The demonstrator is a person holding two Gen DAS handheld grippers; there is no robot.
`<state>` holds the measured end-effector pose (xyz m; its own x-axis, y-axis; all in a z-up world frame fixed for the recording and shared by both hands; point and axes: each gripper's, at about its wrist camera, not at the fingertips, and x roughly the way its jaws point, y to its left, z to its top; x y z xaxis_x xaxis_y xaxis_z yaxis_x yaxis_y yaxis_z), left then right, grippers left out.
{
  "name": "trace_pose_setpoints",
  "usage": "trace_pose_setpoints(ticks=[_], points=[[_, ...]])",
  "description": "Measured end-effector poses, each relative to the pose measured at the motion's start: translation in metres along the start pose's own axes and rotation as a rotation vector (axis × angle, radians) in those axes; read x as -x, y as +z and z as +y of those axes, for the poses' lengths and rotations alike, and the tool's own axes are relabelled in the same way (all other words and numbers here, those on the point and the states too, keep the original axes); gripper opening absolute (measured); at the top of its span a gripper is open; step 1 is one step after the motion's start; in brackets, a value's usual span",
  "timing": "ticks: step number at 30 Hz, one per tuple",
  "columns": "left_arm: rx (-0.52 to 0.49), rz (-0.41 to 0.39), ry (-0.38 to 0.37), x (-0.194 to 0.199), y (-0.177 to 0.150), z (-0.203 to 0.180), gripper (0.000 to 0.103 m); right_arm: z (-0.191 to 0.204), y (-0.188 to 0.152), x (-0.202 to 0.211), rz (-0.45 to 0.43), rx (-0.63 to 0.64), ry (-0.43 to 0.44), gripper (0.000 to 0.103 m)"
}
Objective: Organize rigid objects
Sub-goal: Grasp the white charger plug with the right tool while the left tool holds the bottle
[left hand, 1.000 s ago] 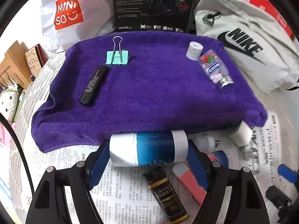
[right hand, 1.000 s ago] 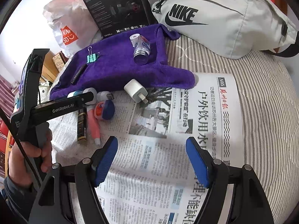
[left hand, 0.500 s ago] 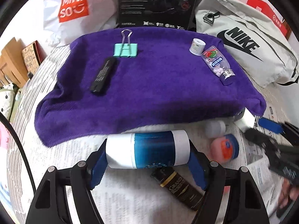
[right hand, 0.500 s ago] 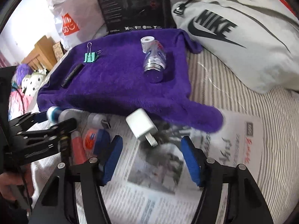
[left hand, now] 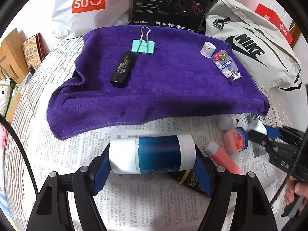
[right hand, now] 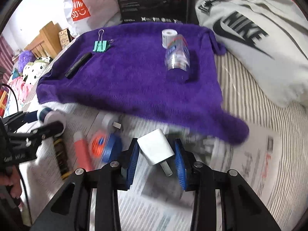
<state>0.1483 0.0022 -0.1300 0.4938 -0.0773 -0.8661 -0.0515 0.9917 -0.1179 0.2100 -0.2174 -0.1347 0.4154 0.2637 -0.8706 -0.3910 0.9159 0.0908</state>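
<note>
White charger sits between right gripper pads (contact unclear), prongs toward camera; left gripper clamps tube crosswise.

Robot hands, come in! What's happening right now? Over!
Left gripper shut on blue-and-white tube. Right gripper straddling white charger, grip unclear. Purple towel ahead, nothing blocking.

A striped bed carries everything. A purple towel spreads across its middle, a newspaper lies at six o'clock under the towel's near edge, a grey Nike bag rests at two o'clock, and a white Miniso bag at eleven.
</note>
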Motion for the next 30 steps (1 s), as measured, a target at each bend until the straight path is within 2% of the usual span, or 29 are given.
trace_pose_setpoints(ticks=[4,8,12,16,19,21,23,30], points=[[-0.014,-0.013,0.018,-0.002,-0.001,-0.001,0.075,0.006,-0.016,0.004,0.030,-0.016,-0.040,0.036],[-0.042,-0.029,0.024,-0.006,-0.002,-0.003,0.075,0.012,-0.022,0.004,0.005,-0.011,-0.075,0.036],[-0.041,-0.025,-0.011,0.001,-0.005,0.003,0.075,0.006,-0.022,0.013,0.018,-0.059,-0.033,0.035],[-0.044,-0.035,-0.023,0.009,-0.005,0.009,0.075,0.007,-0.022,0.025,0.008,-0.042,-0.033,0.035],[-0.017,-0.042,-0.074,0.016,-0.004,0.017,0.075,0.007,-0.022,0.030,0.013,-0.037,-0.035,0.035],[-0.018,-0.050,-0.070,0.019,-0.003,0.019,0.075,0.008,-0.021,0.032,0.007,-0.037,-0.044,0.035],[-0.013,-0.061,-0.074,0.023,-0.001,0.021,0.075,0.010,-0.017,0.031,0.018,-0.031,-0.032,0.026],[-0.017,-0.054,-0.082,0.024,0.005,0.023,0.075,0.016,-0.007,0.027,0.006,-0.015,-0.030,0.026]])
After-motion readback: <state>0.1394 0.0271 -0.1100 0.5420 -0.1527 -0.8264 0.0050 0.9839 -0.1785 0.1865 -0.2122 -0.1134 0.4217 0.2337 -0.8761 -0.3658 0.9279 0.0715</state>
